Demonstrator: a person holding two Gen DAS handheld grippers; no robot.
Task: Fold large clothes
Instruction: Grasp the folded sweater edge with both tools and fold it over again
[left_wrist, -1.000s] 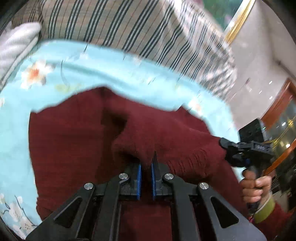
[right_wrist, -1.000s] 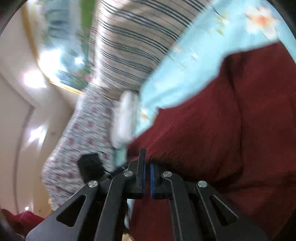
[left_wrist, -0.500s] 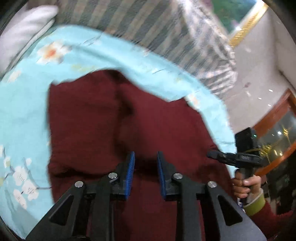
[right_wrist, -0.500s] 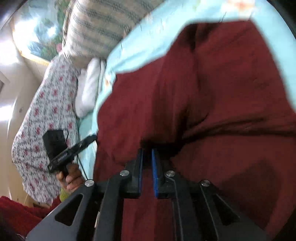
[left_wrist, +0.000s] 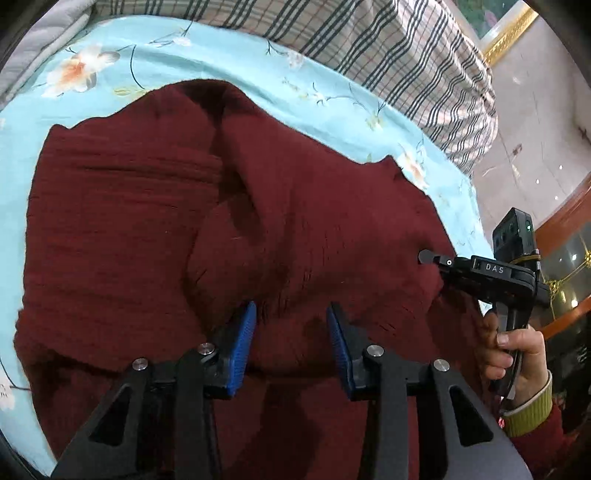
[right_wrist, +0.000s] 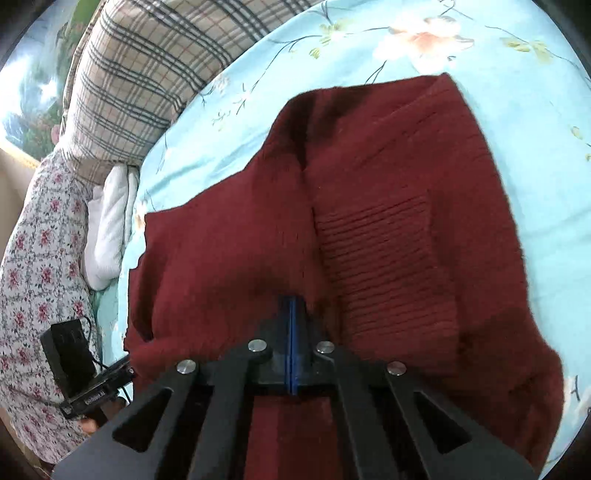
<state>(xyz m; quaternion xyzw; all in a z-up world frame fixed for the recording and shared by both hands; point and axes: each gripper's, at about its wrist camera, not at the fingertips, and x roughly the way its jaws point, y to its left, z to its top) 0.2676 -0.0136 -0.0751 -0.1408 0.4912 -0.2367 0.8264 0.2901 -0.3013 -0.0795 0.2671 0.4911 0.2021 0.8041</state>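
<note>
Over the near edge of the bed sheet, the left gripper hangs with jaws spread, empty, while the right gripper seems pinched on the maroon sweater, its hem probably. Lay that corner flat, then release and smooth the ridge.

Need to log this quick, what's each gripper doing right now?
Left gripper: open, holding nothing, over the red sweater.
Right gripper: shut; whether it pinches the sweater cannot be told.
</note>
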